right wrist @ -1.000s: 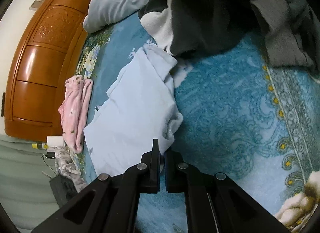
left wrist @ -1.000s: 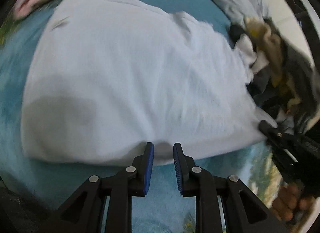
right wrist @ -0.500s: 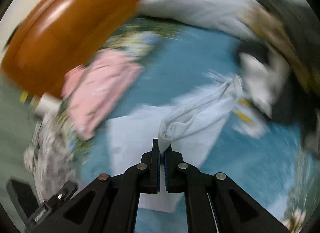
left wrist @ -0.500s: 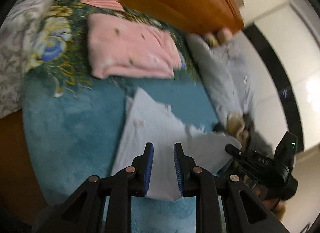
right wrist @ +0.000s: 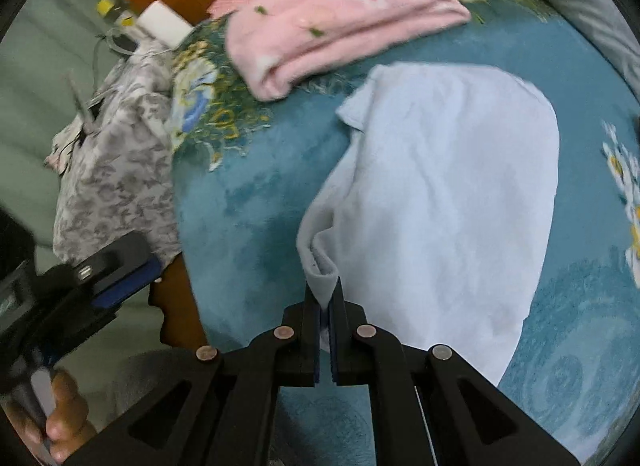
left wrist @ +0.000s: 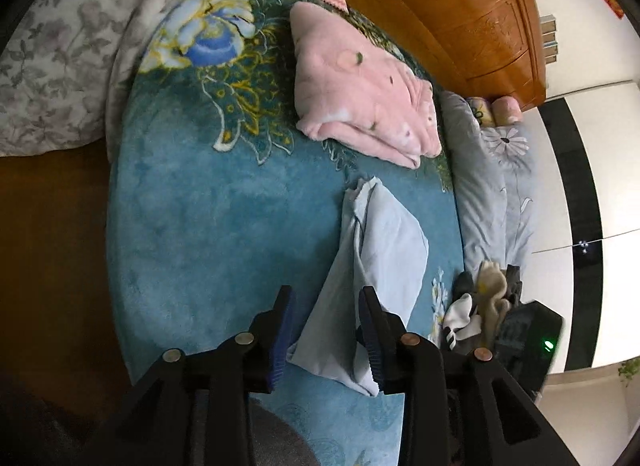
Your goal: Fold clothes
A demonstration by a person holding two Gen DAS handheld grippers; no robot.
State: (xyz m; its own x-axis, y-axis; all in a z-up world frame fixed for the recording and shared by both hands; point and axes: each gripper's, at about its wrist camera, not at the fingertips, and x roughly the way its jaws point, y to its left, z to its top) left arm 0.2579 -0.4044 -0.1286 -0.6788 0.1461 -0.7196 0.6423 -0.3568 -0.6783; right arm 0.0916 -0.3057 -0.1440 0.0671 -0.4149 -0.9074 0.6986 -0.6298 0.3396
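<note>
A pale blue garment lies folded over on the blue floral blanket. My right gripper is shut on its near corner, which bunches up between the fingers. In the left wrist view the same garment lies as a narrow folded shape. My left gripper is open above its near end, with nothing held. The left gripper also shows at the lower left of the right wrist view.
A folded pink garment lies farther up the bed by the wooden headboard. A grey floral quilt hangs at the left edge. A heap of dark and tan clothes and a grey pillow lie at the right.
The right gripper has carried the garment's corner across, folding the garment over. The left gripper has opened wider and pulled back and up from the cloth.
</note>
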